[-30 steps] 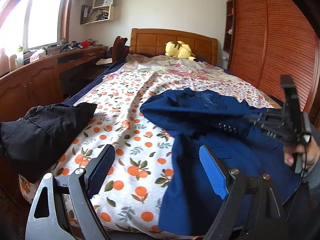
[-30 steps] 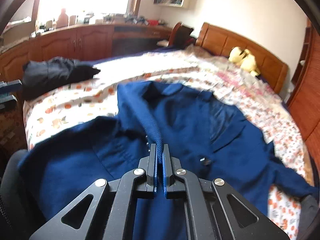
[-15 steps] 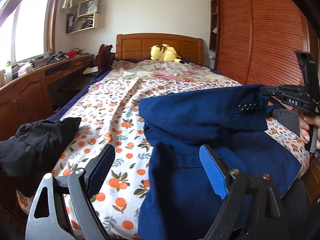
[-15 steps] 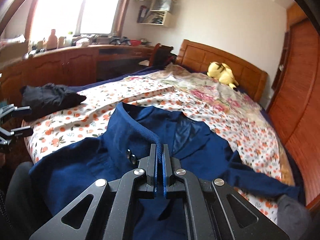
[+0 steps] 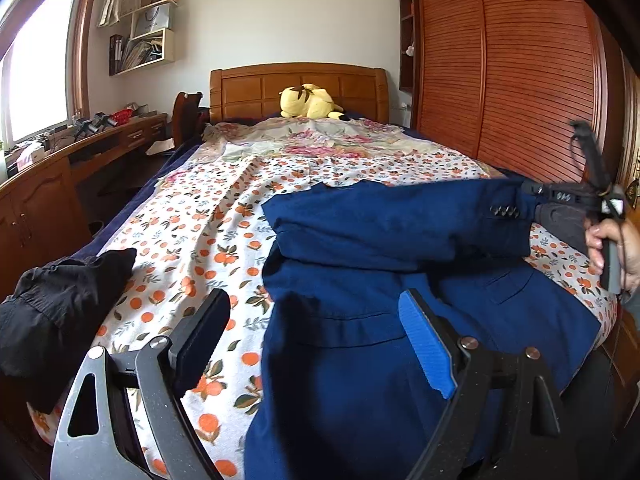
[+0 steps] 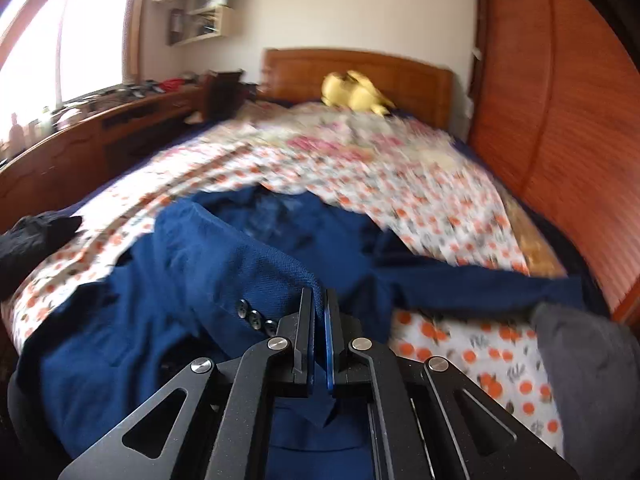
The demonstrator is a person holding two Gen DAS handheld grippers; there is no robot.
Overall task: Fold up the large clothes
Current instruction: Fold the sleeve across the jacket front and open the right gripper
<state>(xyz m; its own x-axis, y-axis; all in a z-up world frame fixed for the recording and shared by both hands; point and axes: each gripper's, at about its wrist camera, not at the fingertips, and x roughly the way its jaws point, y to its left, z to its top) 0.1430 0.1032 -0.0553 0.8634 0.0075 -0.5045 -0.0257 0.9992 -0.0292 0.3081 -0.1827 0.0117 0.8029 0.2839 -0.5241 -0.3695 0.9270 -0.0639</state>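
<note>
I count: one bed (image 5: 168,216) under an orange-print sheet; one navy blazer (image 5: 360,320) spread over its near end; one black garment (image 5: 52,312) at the left edge. My right gripper (image 6: 319,312) pinches the blazer's buttoned sleeve cuff (image 6: 280,300), lifted across the body. My left gripper (image 5: 316,336) hangs spread wide, empty. One wall shelf (image 5: 140,46) holds books.

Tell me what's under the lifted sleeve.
The sleeve, held at its cuff by the right gripper, stretches above the blue jacket body and a pocket flap. Whatever lies under the jacket itself is covered.
</note>
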